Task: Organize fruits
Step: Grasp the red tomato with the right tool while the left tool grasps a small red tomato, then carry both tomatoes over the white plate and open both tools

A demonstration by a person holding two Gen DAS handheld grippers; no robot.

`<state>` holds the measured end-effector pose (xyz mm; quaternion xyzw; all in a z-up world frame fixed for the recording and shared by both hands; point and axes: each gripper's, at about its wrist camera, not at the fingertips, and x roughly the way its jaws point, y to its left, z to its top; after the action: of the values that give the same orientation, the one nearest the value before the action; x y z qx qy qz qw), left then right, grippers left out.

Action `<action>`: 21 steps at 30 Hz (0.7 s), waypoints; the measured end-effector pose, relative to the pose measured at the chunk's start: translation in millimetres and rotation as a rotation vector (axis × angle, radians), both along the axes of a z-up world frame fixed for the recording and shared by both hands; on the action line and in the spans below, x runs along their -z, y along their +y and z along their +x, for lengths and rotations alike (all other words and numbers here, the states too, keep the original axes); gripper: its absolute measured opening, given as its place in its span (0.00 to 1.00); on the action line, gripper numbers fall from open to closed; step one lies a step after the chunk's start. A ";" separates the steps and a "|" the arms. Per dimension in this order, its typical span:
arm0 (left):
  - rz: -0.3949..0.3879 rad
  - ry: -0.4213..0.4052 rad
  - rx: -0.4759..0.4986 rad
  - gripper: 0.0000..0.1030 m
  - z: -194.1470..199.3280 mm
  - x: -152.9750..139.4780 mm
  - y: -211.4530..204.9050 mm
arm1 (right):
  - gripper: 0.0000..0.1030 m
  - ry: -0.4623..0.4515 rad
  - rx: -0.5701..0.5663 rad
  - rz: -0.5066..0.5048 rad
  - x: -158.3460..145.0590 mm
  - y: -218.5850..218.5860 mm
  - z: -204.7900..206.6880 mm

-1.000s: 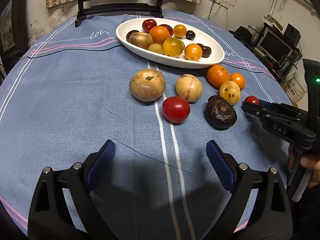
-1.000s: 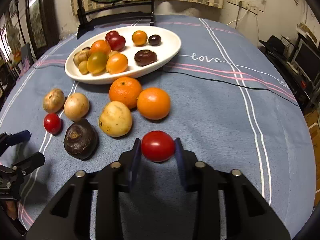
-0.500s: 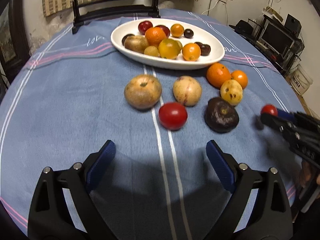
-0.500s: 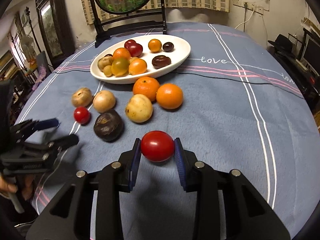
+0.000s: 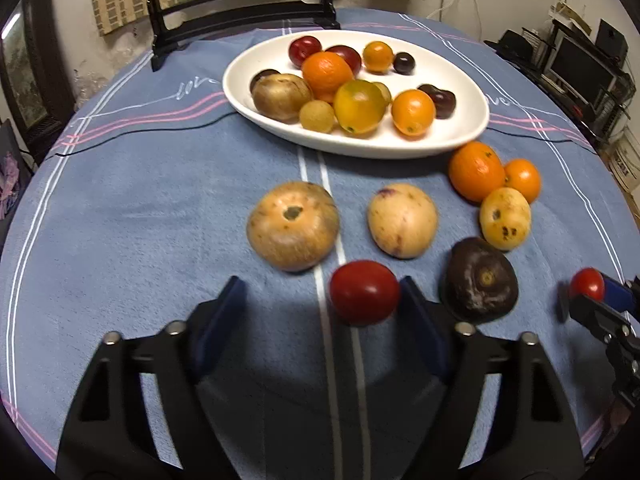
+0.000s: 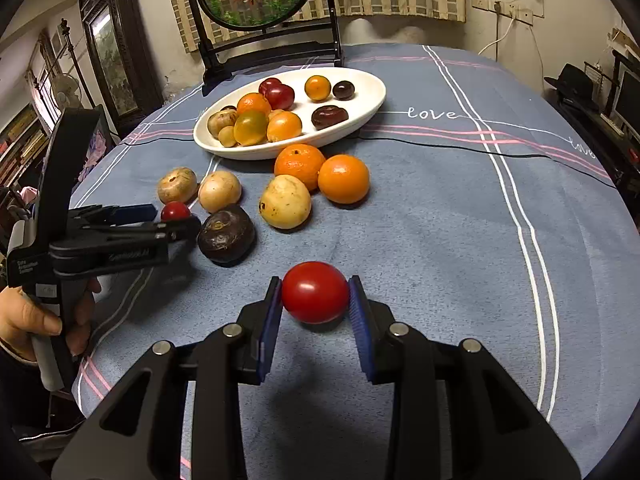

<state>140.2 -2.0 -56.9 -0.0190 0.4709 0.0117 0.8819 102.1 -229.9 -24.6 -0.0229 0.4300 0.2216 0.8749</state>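
We hold the right hand-held gripper [image 6: 315, 306] level above the table [image 6: 440, 220], clamped on a red tomato [image 6: 315, 297]; left hand-held gripper [image 5: 320, 316] wide apart, second tomato [image 5: 364, 292] at its 3 o'clock pad.

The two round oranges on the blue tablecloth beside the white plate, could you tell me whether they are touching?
Touching. In the right wrist view the larger dimpled orange and the smoother orange meet with no cloth visible between them.
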 end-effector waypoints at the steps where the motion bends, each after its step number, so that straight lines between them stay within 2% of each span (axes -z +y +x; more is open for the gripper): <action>1: -0.005 -0.005 -0.004 0.65 0.0 -0.5 0.8 | 0.33 0.000 0.000 0.000 0.0 -0.1 0.0; 2: -0.011 -0.011 -0.003 0.54 -0.6 -1.4 1.3 | 0.33 0.001 0.001 0.000 0.0 -0.4 0.0; 3: -0.013 -0.018 0.000 0.48 -1.1 -2.5 1.7 | 0.33 0.001 0.001 -0.001 0.0 -0.5 -0.1; 4: -0.021 -0.022 0.011 0.35 -2.1 -3.4 1.3 | 0.33 0.001 0.001 -0.002 -0.1 -0.4 -0.3; 5: -0.024 -0.023 0.021 0.30 -2.6 -4.2 0.1 | 0.33 0.003 0.002 -0.003 0.0 -0.2 -0.3; 9: 0.003 -0.028 0.038 0.30 -8.9 -5.3 -3.3 | 0.33 0.003 -0.001 -0.001 -0.6 1.0 -2.1; 15: -0.048 -0.017 0.037 0.29 -19.0 -10.2 5.0 | 0.33 -0.008 -0.006 0.003 -4.7 3.4 -4.8; 21: -0.081 -0.043 0.048 0.29 -31.5 -23.8 10.0 | 0.33 -0.019 -0.015 0.024 -10.5 5.1 -6.5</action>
<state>108.7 8.0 -33.1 -0.0435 0.4521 -0.0291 0.8904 95.6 -224.7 -14.1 -0.0178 0.4188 0.2328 0.8776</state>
